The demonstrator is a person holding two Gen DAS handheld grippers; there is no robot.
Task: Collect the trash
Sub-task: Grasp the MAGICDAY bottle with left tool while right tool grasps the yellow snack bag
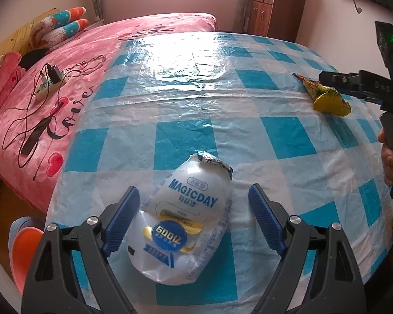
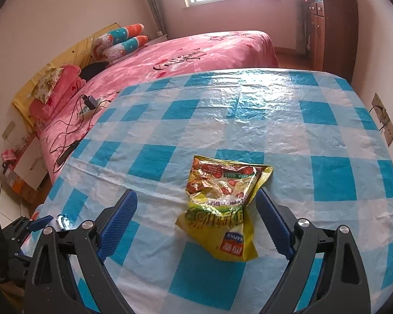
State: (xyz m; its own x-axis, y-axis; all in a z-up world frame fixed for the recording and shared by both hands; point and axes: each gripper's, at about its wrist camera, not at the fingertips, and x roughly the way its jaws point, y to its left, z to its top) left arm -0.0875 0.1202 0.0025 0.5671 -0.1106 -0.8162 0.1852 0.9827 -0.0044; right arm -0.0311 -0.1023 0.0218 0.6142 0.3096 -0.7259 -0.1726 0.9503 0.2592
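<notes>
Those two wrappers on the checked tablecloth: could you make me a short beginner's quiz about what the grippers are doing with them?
1. True or false: the left gripper is already shut on the white MAGICDAY pouch.
2. Which piece of trash lies between the fingers of the right gripper?
A. a soda can
B. the yellow snack bag
C. a paper cup
3. Fill in: both pieces lie on the blue and white ____ tablecloth.

Key: 1 false, its jaws stand open on either side of the pouch. 2 B. 3 checked.
</notes>
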